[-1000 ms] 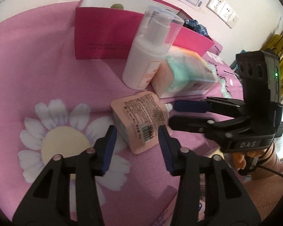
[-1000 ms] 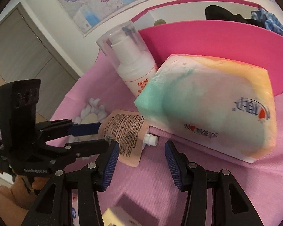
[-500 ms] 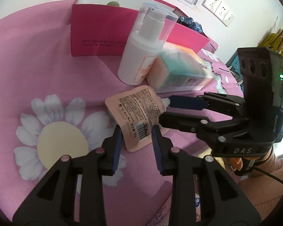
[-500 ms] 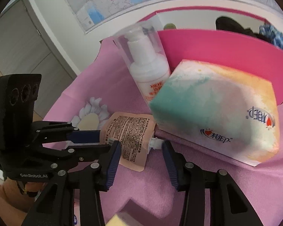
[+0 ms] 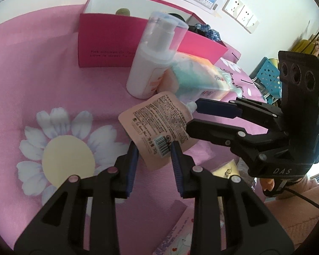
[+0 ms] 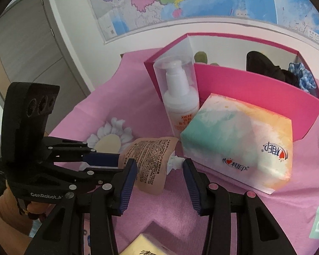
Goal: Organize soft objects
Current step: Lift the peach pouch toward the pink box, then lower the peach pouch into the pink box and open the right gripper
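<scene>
Peach spout pouch [image 5: 159, 125] w/ barcode & white cap lies tilted on pink cloth, just in front of pastel tissue pack [image 6: 238, 142], which lies flat against the open pink box [image 6: 255, 85] holding dark & blue-check fabric.

The pink, daisy-printed cloth [image 5: 32, 89] over the table looked matt and faintly fuzzy. The peach spouted film pouch [image 5: 159, 127] had a smooth, dull sheen with creases. The white plastic pump bottle [image 5: 151, 63] was glossy under a clear hard cap. The pastel plastic-wrapped tissue pack [image 6: 240, 146] shone softly. The magenta cardboard box [image 6: 255, 89] was matt and smooth. Each black plastic tool looked matt, with ribbed blue pads [image 5: 131, 170].
</scene>
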The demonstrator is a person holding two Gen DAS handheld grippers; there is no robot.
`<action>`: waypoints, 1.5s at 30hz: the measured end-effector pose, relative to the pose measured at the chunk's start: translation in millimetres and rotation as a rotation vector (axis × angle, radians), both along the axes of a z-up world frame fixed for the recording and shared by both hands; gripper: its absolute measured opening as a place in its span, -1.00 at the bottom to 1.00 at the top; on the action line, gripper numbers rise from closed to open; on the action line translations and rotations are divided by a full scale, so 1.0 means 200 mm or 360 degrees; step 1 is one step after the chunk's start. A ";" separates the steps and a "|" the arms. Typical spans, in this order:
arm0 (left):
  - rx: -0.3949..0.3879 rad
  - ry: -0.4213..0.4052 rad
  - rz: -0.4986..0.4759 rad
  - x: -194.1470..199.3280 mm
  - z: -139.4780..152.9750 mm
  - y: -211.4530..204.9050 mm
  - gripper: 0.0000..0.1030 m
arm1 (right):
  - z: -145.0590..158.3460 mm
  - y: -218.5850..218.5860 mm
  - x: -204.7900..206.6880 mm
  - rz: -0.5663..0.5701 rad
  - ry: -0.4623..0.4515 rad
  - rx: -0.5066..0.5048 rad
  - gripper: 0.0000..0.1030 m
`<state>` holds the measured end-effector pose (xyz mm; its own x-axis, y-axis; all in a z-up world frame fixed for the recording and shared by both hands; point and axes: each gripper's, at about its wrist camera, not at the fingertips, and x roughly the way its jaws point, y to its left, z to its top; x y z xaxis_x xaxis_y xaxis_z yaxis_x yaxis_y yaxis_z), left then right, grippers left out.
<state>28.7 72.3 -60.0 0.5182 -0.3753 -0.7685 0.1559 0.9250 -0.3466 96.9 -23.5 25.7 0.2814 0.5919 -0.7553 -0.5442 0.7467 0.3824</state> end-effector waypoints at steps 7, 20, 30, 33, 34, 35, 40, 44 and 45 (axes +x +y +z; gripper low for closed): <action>0.0006 -0.0042 -0.0004 -0.03 0.06 -0.02 -0.35 | 0.07 -0.03 -0.03 0.0007 -0.0051 0.0015 -0.11; 0.0059 -0.0272 -0.0035 -0.09 0.35 -0.07 -0.35 | 0.27 -0.09 -0.03 -0.0009 -0.0182 0.0107 -0.11; 0.0172 -0.0516 -0.0065 -0.02 0.64 -0.09 -0.35 | 0.44 -0.12 0.08 -0.0032 -0.0316 0.0202 -0.11; 0.0215 -0.0560 -0.0069 0.04 0.69 -0.10 -0.35 | 0.47 -0.13 0.14 -0.0040 -0.0351 0.0215 -0.11; 0.0229 -0.0576 -0.0071 0.06 0.70 -0.09 -0.35 | 0.48 -0.13 0.17 -0.0049 -0.0361 0.0224 -0.11; 0.0245 -0.0591 -0.0073 0.09 0.72 -0.09 -0.35 | 0.48 -0.13 0.20 -0.0053 -0.0368 0.0224 -0.11; 0.0295 -0.0614 -0.0077 0.24 0.74 -0.08 -0.35 | 0.48 -0.13 0.31 -0.0086 -0.0401 0.0216 -0.11; 0.0331 -0.0610 -0.0081 0.34 0.72 -0.07 -0.35 | 0.45 -0.12 0.42 -0.0117 -0.0389 0.0208 -0.11; 0.0339 -0.0605 -0.0082 0.37 0.71 -0.07 -0.35 | 0.44 -0.12 0.45 -0.0126 -0.0382 0.0209 -0.11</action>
<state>101.7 57.7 81.4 0.7640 -0.2617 -0.5897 0.2832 0.9573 -0.0579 186.8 -48.0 113.1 0.4923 0.6493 -0.5796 -0.5728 0.7431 0.3459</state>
